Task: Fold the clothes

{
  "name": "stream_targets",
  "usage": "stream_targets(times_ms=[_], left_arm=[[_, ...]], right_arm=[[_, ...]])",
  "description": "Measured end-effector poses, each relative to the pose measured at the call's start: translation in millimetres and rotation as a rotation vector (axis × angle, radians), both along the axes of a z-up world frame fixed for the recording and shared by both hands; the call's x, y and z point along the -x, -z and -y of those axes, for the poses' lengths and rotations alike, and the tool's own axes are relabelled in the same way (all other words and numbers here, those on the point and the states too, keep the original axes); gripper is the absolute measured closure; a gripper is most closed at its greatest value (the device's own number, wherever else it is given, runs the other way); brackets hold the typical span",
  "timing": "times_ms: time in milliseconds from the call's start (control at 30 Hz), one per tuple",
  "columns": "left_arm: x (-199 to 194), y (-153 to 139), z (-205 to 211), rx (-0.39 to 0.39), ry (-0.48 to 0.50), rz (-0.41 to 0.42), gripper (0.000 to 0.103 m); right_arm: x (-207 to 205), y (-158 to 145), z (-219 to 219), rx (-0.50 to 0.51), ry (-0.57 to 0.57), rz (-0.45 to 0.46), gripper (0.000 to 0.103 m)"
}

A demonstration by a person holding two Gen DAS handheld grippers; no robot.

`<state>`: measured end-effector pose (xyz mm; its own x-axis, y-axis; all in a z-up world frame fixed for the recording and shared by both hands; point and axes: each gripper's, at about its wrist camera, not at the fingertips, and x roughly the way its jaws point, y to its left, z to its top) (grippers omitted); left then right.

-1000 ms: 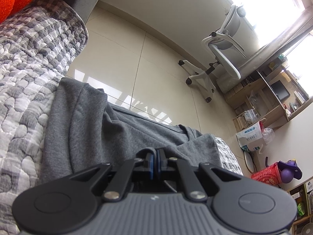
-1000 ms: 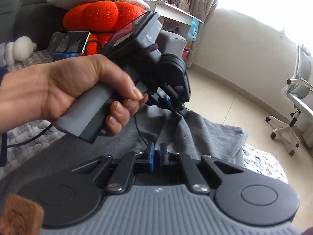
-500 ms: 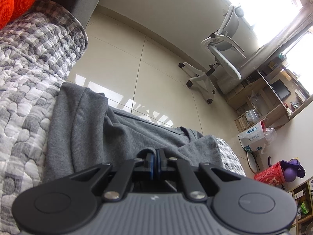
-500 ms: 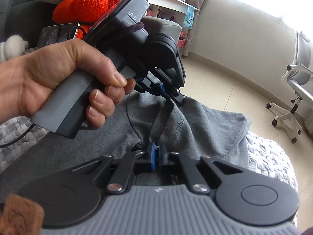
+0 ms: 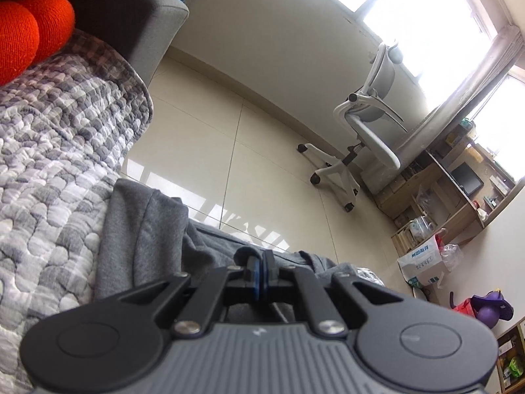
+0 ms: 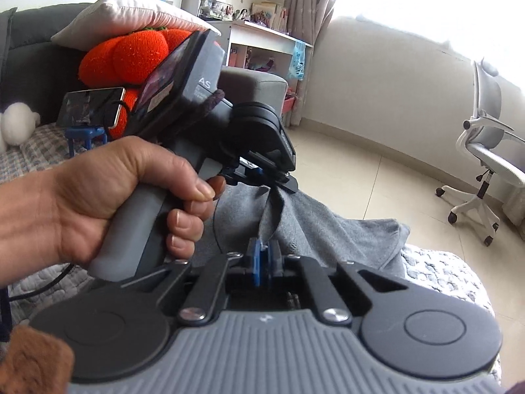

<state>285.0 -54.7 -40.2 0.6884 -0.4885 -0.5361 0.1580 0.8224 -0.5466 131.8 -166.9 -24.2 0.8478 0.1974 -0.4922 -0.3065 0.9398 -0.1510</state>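
A soft grey knit garment (image 6: 315, 226) lies rumpled on a quilted, pebble-textured grey check blanket (image 5: 49, 170). The right gripper (image 6: 262, 262), at 6 o'clock in its view, has its blue pads pressed together on a fabric ridge. At 11 o'clock a hand (image 6: 98, 197) holds the left gripper (image 6: 265, 177), jaws pinching a lifted fold. An orange knitted cushion (image 6: 131, 59) sits behind.

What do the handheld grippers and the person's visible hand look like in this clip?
Both grippers match: ribbed grey body, black linkage arms with silver pivot screws, round black side discs, blue finger pads. The left gripper has a grey pistol handle, a black camera block and a phone-like screen on top; a dark cable trails below. The hand is bare, with a dark sleeve edge.
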Motion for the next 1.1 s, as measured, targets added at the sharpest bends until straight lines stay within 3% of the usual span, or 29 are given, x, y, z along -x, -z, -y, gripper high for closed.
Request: stream_targets(times_ms=[167,300,400,467,600,700,1100], left_arm=[[-3.2,9.5,1.6,-0.028,-0.004,-0.040,0.101],[-5.3,12.9,-0.7,-0.009,-0.007,-0.051,0.101],[-5.3,12.1,4.1,-0.023,-0.001,-0.053,0.101],[-5.9,11.7,4.6,-0.016,0.005,-0.074,0.098],[-1.1,4.9,-0.8,0.002,0.005,-0.097,0.075],[11.7,-8.3,-0.4,-0.066,0.004,-0.068,0.062],[80.7,-20.9,-6.0,-0.085,0.039,-0.122,0.060]], right_arm=[[-7.4,7.9,0.3,-0.032,-0.050,-0.112,0.094],[-6.1,-13.9,19.9,-0.166,-0.056,-0.112,0.055],[-8.2,-36.1,49.8,-0.264,0.013,-0.148,0.055],[-0.9,-44.9,72.7,-0.270,0.066,-0.161,0.055],[23.0,-52.2,115.1,-0.289,0.137,-0.206,0.054],[51.0,-50.4,130.7,-0.288,0.140,-0.241,0.054],[185.9,-10.5,176.2,-0.359,0.304,-0.448,0.054]])
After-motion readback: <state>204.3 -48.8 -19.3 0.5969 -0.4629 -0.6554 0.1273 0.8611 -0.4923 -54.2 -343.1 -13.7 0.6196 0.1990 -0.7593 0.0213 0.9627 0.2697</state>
